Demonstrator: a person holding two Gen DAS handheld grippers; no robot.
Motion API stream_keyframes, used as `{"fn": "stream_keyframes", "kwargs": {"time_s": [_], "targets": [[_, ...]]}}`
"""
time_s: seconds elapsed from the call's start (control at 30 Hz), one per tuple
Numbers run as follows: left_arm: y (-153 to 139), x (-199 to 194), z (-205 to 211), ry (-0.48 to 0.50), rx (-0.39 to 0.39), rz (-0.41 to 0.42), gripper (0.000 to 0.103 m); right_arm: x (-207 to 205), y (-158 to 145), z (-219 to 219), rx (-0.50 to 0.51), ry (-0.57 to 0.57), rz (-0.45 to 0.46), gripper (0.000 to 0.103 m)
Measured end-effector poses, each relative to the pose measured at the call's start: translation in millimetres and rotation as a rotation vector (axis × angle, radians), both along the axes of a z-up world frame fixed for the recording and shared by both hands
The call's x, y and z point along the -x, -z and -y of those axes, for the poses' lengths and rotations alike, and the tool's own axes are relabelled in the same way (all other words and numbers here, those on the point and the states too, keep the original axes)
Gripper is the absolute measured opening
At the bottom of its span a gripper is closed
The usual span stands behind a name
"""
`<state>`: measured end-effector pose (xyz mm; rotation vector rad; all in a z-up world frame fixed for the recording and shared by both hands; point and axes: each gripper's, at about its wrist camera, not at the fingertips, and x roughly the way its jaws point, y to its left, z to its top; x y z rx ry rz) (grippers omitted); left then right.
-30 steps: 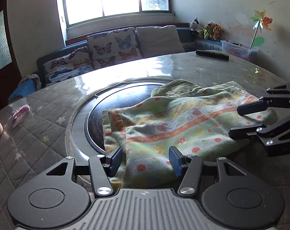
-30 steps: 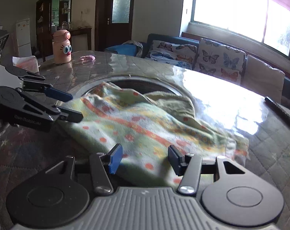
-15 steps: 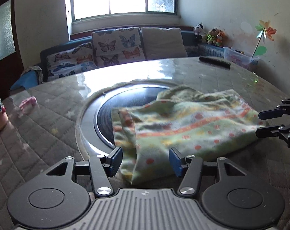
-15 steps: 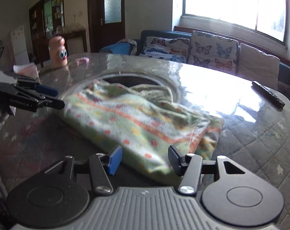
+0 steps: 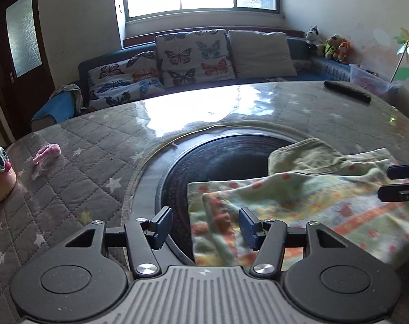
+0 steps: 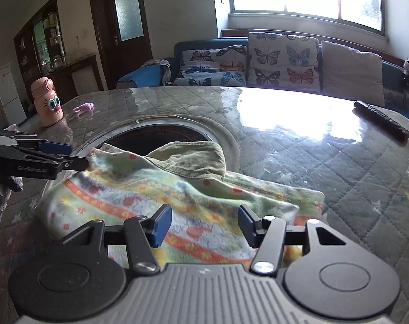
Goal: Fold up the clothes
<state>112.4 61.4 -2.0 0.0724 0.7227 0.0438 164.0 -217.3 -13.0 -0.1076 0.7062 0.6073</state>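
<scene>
Clothes (image 5: 307, 205) lie just ahead of both parted, empty grippers, left gripper (image 5: 205, 225) and right gripper (image 6: 204, 225), long axis running between them.

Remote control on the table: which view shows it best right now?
The right wrist view: the remote control lies whole and unobstructed on the table. The left wrist view shows it smaller, farther off near the far edge.

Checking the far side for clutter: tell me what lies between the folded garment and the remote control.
Right wrist view: only bare, glossy quilted table cover lies between the garment and the remote control.
</scene>
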Motion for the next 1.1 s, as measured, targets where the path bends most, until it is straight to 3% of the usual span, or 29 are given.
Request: {"fn": "stream_keyframes", "kwargs": {"time_s": [0.23,0.4,0.67,0.77,0.97,1.1], "targets": [[15,-16,-9,-0.024,-0.027,-0.030,0.059,-22,14,-11,0.042,0.060,-0.018,0.055],[11,-13,-9,-0.026,-0.027,-0.027,0.062,-15,7,-10,0.047,0.059,0.005,0.055],[-6,6,-2,-0.018,-0.033,0.021,0.090,14,-14,-24,0.039,-0.019,0.051,0.061],[-10,15,-1,-0.011,-0.031,0.038,0.095,27,-16,-32,0.045,-0.053,0.068,0.072],[-18,30,0,-0.001,-0.022,0.063,0.103,56,-17,-53,0.083,-0.135,0.111,0.072],[-22,37,-5,-0.002,0.000,0.063,0.103,75,-17,-68,0.117,-0.196,0.142,0.072]]}}
